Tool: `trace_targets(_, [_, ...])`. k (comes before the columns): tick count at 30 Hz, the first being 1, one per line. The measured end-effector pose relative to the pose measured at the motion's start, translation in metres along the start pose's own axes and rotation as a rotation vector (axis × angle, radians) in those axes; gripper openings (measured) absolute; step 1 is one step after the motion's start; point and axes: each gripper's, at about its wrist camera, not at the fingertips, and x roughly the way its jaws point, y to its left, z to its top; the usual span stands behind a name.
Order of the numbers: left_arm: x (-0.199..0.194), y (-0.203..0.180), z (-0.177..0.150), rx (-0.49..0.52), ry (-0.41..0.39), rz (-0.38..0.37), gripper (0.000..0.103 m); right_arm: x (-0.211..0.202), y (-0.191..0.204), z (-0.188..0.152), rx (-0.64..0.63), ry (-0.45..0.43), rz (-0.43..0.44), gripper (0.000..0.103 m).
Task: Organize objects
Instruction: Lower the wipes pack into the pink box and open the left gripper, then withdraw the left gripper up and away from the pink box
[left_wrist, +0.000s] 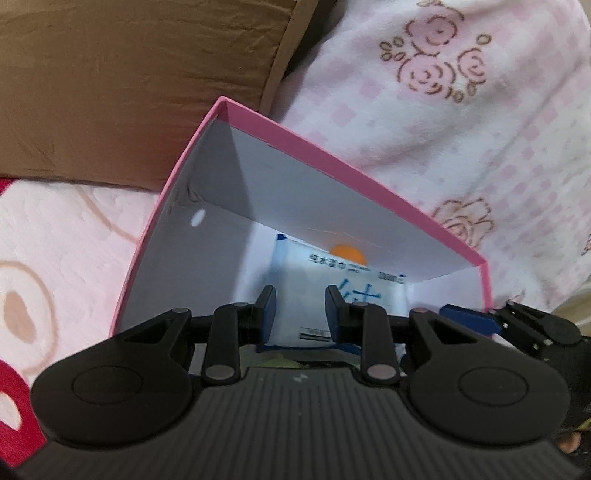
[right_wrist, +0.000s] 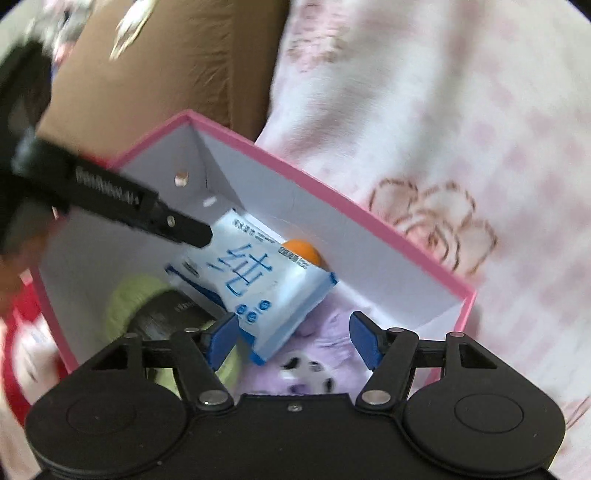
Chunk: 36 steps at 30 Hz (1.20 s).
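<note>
A pink box (right_wrist: 332, 192) with white inner walls lies open on the bedding. In it a white and blue wipes pack (right_wrist: 258, 280) rests tilted over the other items. My left gripper (left_wrist: 301, 306) is narrowly closed on the pack's (left_wrist: 295, 280) far end; in the right wrist view its black finger (right_wrist: 177, 221) reaches that end from the left. My right gripper (right_wrist: 293, 332) stands open, the pack's near end loose between its blue pads. An orange ball (right_wrist: 301, 249) sits behind the pack against the far wall.
Inside the box lie a green fuzzy item (right_wrist: 125, 299) around something black, a purple soft thing (right_wrist: 332, 328) and a small black and white ball (right_wrist: 306, 369). A brown cushion (left_wrist: 129, 85) is behind the box. A pink floral blanket (left_wrist: 461, 129) lies to its right.
</note>
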Motion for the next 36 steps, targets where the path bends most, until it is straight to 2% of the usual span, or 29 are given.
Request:
trace_targets(3, [0.001, -0.003, -0.004, -0.001, -0.004, 0.017, 0.029, 0.002, -0.007, -0.003, 0.157, -0.014, 0.086, 0.069])
trace_targets(5, [0.002, -0.005, -0.008, -0.004, 0.005, -0.005, 0.033, 0.007, -0.02, -0.004, 0.307, -0.025, 0.149, 0.066])
trace_targets(7, [0.003, -0.01, -0.011, 0.027, -0.005, 0.01, 0.033, 0.01, -0.022, -0.004, 0.38, -0.038, 0.18, 0.066])
trace_targets(8, [0.004, -0.012, -0.012, 0.045, -0.006, 0.018, 0.033, 0.012, -0.02, -0.004, 0.385, -0.036, 0.169, 0.061])
trace_targets(11, [0.009, -0.019, -0.013, 0.108, -0.007, 0.063, 0.028, 0.023, -0.014, -0.001, 0.36, -0.015, 0.109, 0.032])
trace_targets(12, [0.011, -0.021, -0.014, 0.124, -0.011, 0.076, 0.028, 0.024, -0.011, -0.001, 0.351, -0.017, 0.09, 0.027])
trace_targets(14, [0.013, -0.027, -0.014, 0.147, -0.022, 0.086, 0.028, 0.023, -0.007, -0.001, 0.335, -0.031, 0.048, 0.026])
trace_targets(18, [0.012, -0.037, -0.015, 0.21, -0.031, 0.108, 0.028, 0.027, 0.009, -0.002, 0.279, -0.044, -0.085, 0.026])
trace_targets(22, [-0.004, -0.042, -0.016, 0.234, -0.006, 0.112, 0.028, 0.016, 0.017, -0.008, 0.271, -0.079, -0.125, 0.028])
trace_targets(25, [-0.024, -0.055, -0.021, 0.314, -0.002, 0.12, 0.033, -0.01, 0.025, -0.015, 0.309, -0.135, -0.12, 0.034])
trace_targets(27, [-0.033, -0.062, -0.023, 0.336, 0.018, 0.12, 0.04, -0.025, 0.031, -0.023, 0.321, -0.15, -0.111, 0.038])
trace_targets(30, [-0.047, -0.071, -0.026, 0.33, 0.054, 0.101, 0.042, -0.044, 0.035, -0.034, 0.343, -0.15, -0.029, 0.047])
trace_targets(31, [-0.055, -0.075, -0.029, 0.35, 0.053, 0.096, 0.043, -0.049, 0.036, -0.036, 0.346, -0.148, -0.013, 0.047])
trace_targets(34, [-0.074, -0.091, -0.039, 0.441, 0.048, 0.121, 0.051, -0.072, 0.045, -0.042, 0.316, -0.159, -0.024, 0.051])
trace_targets(36, [-0.09, -0.098, -0.045, 0.454, 0.075, 0.134, 0.057, -0.085, 0.05, -0.046, 0.308, -0.158, -0.021, 0.056])
